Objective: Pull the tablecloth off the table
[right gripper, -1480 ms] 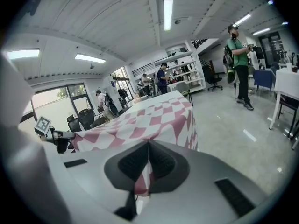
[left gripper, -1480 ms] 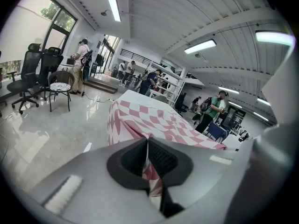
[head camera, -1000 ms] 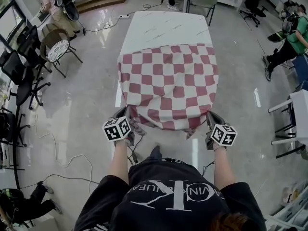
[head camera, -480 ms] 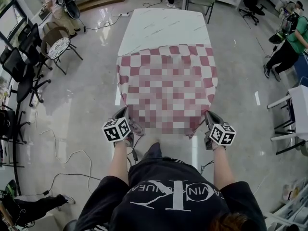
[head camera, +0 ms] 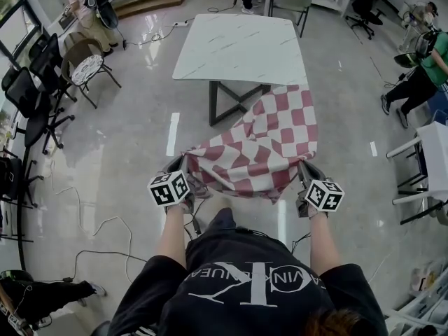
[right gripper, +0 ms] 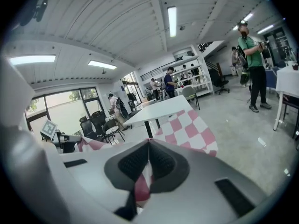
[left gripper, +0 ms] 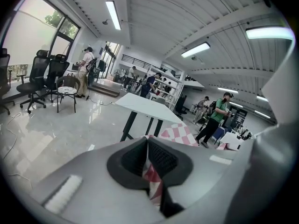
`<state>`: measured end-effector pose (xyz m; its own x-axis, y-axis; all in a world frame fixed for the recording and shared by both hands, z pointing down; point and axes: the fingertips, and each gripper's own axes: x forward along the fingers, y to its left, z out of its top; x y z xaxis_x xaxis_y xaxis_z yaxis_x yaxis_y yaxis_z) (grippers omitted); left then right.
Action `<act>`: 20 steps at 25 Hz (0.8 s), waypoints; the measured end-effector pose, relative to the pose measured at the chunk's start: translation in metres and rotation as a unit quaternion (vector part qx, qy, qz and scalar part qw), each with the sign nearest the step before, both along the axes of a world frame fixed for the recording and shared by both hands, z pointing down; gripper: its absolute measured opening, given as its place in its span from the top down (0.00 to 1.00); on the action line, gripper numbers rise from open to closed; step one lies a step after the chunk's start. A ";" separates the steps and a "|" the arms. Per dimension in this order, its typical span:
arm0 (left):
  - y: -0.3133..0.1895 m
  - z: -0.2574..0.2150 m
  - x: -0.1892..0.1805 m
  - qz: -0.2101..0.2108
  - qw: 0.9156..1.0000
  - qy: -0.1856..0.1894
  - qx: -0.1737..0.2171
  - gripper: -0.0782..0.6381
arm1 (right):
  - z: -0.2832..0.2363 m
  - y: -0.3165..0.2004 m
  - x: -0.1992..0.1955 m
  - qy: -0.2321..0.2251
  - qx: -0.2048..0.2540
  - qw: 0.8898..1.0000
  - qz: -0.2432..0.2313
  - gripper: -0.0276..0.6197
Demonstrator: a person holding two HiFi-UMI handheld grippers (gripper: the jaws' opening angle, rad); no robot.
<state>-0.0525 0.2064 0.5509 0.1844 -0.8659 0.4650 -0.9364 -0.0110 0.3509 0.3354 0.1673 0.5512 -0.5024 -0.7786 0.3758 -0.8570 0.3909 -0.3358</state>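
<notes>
The red-and-white checked tablecloth (head camera: 262,144) hangs in the air between the white marble-topped table (head camera: 238,47) and me, its far right corner still at the table's near edge. My left gripper (head camera: 180,169) is shut on the cloth's near left corner, and the right gripper (head camera: 303,171) is shut on the near right corner. In the left gripper view the cloth (left gripper: 152,174) is pinched between the black pads (left gripper: 161,158). The right gripper view shows the cloth (right gripper: 189,127) trailing back to the table (right gripper: 161,108), with a fold clamped in the pads (right gripper: 135,162).
Black office chairs (head camera: 31,89) and a small round chair (head camera: 82,68) stand at the left. Cables (head camera: 84,222) lie on the shiny floor. People (head camera: 420,72) stand at the right and far left. A white table edge (head camera: 434,166) is at the right.
The cloth, which covered the near half of the table, has slid off toward me. The tabletop is now bare and the table's dark legs show. Both grippers kept their hold.
</notes>
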 end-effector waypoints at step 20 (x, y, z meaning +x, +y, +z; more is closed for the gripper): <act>0.001 -0.051 -0.014 -0.014 0.998 -0.006 0.068 0.87 | -0.041 -0.007 0.013 -0.039 0.044 0.998 0.024 0.94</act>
